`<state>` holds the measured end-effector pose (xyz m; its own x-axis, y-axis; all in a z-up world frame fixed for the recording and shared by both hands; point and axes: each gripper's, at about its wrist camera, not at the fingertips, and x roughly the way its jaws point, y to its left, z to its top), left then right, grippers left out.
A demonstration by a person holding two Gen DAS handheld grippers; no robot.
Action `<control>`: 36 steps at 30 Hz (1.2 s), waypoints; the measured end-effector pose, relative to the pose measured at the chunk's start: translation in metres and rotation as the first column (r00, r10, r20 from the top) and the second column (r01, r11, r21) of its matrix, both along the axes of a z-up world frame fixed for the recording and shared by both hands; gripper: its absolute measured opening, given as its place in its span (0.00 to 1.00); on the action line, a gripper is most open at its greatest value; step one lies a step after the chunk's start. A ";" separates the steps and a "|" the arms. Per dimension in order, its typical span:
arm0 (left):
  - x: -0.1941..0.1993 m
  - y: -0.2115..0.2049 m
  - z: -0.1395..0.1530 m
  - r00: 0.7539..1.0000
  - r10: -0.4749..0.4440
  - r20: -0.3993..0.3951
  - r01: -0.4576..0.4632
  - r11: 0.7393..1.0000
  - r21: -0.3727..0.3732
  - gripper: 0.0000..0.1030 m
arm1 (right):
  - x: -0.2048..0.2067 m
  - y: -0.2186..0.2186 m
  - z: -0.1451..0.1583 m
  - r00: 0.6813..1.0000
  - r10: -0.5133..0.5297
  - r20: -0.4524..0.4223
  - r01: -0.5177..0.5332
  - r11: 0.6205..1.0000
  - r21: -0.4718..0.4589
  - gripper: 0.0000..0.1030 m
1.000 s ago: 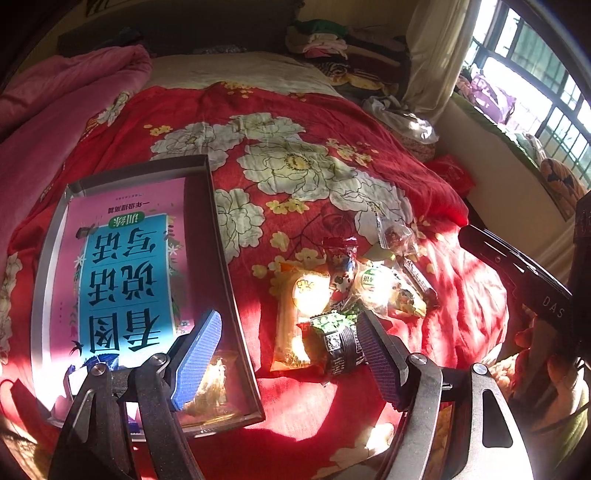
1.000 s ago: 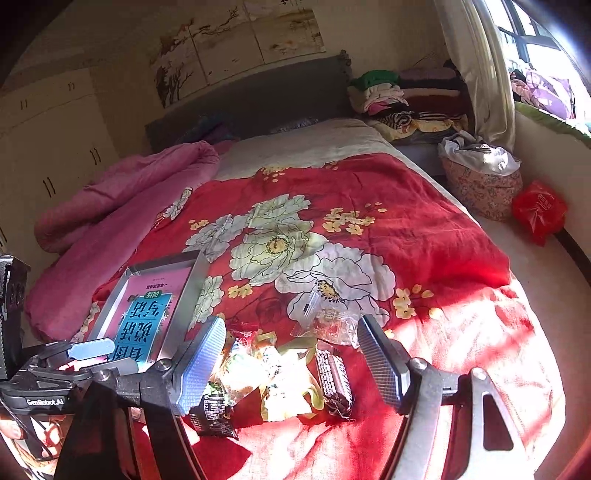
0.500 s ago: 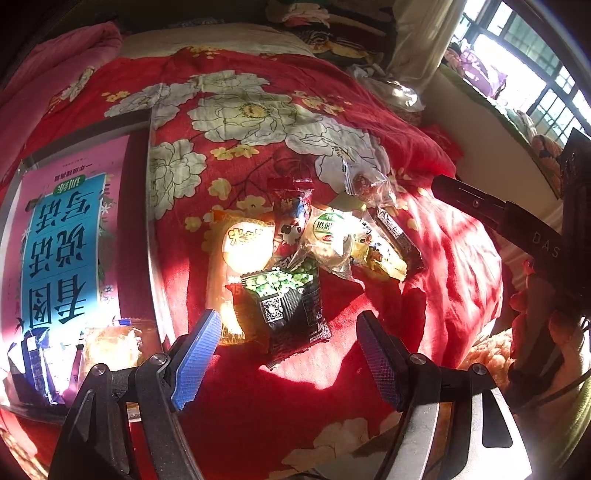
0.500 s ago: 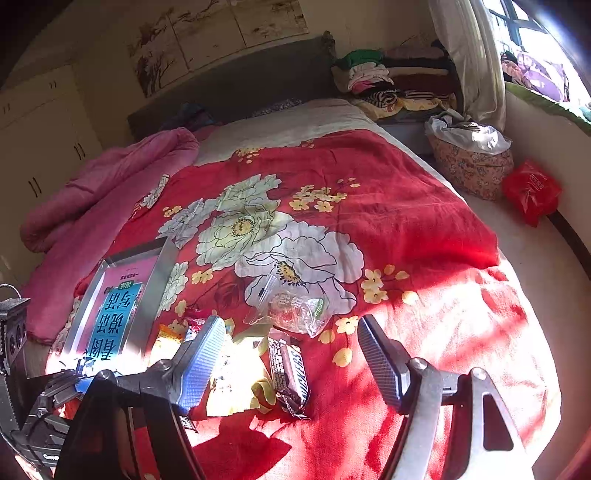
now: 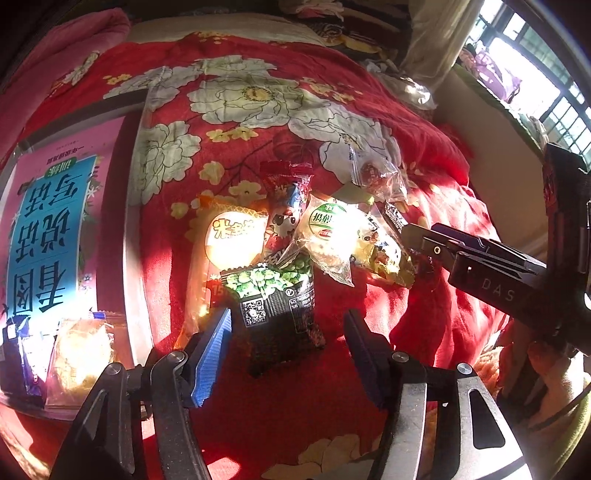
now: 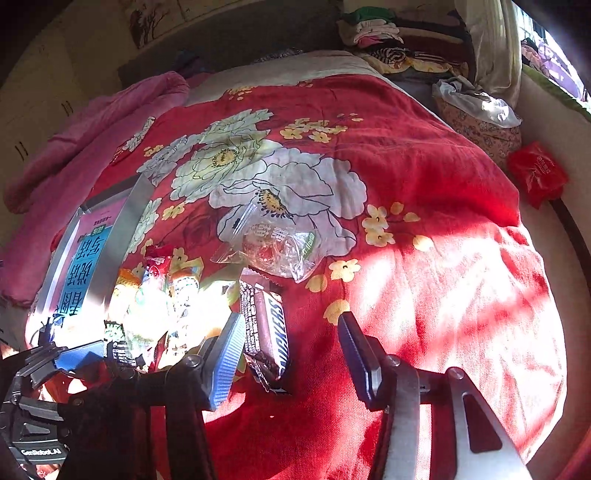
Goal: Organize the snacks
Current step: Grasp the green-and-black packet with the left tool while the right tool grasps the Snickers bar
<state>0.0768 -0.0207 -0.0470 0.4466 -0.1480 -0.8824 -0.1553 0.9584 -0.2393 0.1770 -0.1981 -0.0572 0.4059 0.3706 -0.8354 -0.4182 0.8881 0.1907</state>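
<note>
A heap of snack packets lies on the red flowered bedspread [image 5: 332, 122]. My left gripper [image 5: 288, 350] points down over a black packet of green peas [image 5: 277, 306]. The packet lies between the closing jaws, with a gap at each pad. My right gripper [image 6: 291, 358] straddles a brown chocolate bar [image 6: 266, 325]. Its jaws are closing too; the blue pad [image 6: 227, 358] is close beside the bar and the dark finger stands clear. A grey tray [image 5: 129, 221] lined with a pink and blue printed sheet lies to the left.
The tray's near corner holds a few packets [image 5: 81, 350]. The heap also has a yellow packet [image 5: 232, 240], a red one [image 5: 286, 195], a green-and-white one [image 5: 328, 229] and a clear bag [image 6: 269, 247]. A pink quilt [image 6: 92, 122] lies left; folded clothes [image 6: 373, 33] are behind.
Both grippers have sunk toward the heap and their jaws have narrowed. The left one moved right, from the tray's edge to over the pea packet. The right one now straddles the chocolate bar.
</note>
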 end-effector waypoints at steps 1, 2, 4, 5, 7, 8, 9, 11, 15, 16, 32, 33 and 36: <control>0.001 0.000 -0.001 1.000 0.002 -0.001 -0.002 1.000 -0.002 0.60 | 0.000 0.002 -0.002 1.000 0.008 -0.005 -0.008 1.000 -0.003 0.50; 0.002 0.000 -0.001 1.000 0.003 -0.001 -0.003 1.000 -0.006 0.58 | 0.000 0.003 -0.004 1.000 0.018 -0.009 -0.018 1.000 -0.004 0.50; 0.003 -0.001 -0.001 1.000 0.006 -0.004 -0.006 1.000 0.000 0.58 | 0.001 0.006 -0.007 0.999 0.032 -0.011 -0.032 0.999 -0.013 0.50; 0.004 -0.002 -0.002 1.000 0.009 -0.005 -0.009 1.000 0.002 0.58 | 0.001 0.007 -0.008 0.999 0.033 -0.007 -0.033 0.999 -0.019 0.50; 0.005 -0.001 -0.003 1.000 0.017 -0.009 -0.017 1.000 0.002 0.57 | 0.003 0.008 -0.010 0.999 0.034 -0.013 -0.034 0.999 -0.019 0.48; 0.005 -0.001 -0.003 1.000 0.019 -0.010 -0.019 1.000 0.001 0.57 | 0.005 0.010 -0.013 0.999 0.035 -0.024 -0.035 0.999 -0.014 0.46; 0.006 -0.001 -0.004 1.000 0.021 -0.012 -0.021 1.000 0.001 0.57 | 0.007 0.011 -0.015 0.999 0.036 -0.032 -0.037 0.999 -0.017 0.45; 0.007 -0.002 -0.004 0.999 0.027 -0.017 -0.027 1.000 0.004 0.57 | 0.009 0.016 -0.020 0.998 0.043 -0.034 -0.045 0.998 -0.041 0.42; 0.010 -0.003 -0.006 0.999 0.040 -0.023 -0.040 0.999 0.020 0.55 | 0.012 0.022 -0.023 0.999 0.049 -0.024 -0.050 0.998 -0.045 0.34; 0.011 -0.004 -0.006 0.999 0.044 -0.025 -0.043 0.999 0.023 0.55 | 0.013 0.022 -0.024 0.998 0.047 -0.030 -0.048 0.998 -0.036 0.31; 0.007 0.006 0.005 0.999 0.043 0.007 -0.043 0.999 -0.030 0.35 | -0.005 -0.012 0.011 1.000 -0.017 0.024 0.013 0.986 0.168 0.28; 0.004 0.008 0.008 0.999 0.041 0.013 -0.041 0.999 -0.034 0.35 | -0.009 -0.013 0.017 0.999 -0.012 0.037 0.005 0.982 0.189 0.28; -0.001 0.015 0.015 0.999 0.047 0.025 -0.045 0.998 -0.051 0.35 | -0.018 -0.010 0.028 0.997 0.001 0.074 -0.017 0.975 0.219 0.28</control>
<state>0.0756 -0.0060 -0.0320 0.4764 -0.1709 -0.8625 -0.1920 0.9371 -0.2917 0.1585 -0.2080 -0.0296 0.4585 0.5458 -0.7013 -0.4463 0.8239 0.3494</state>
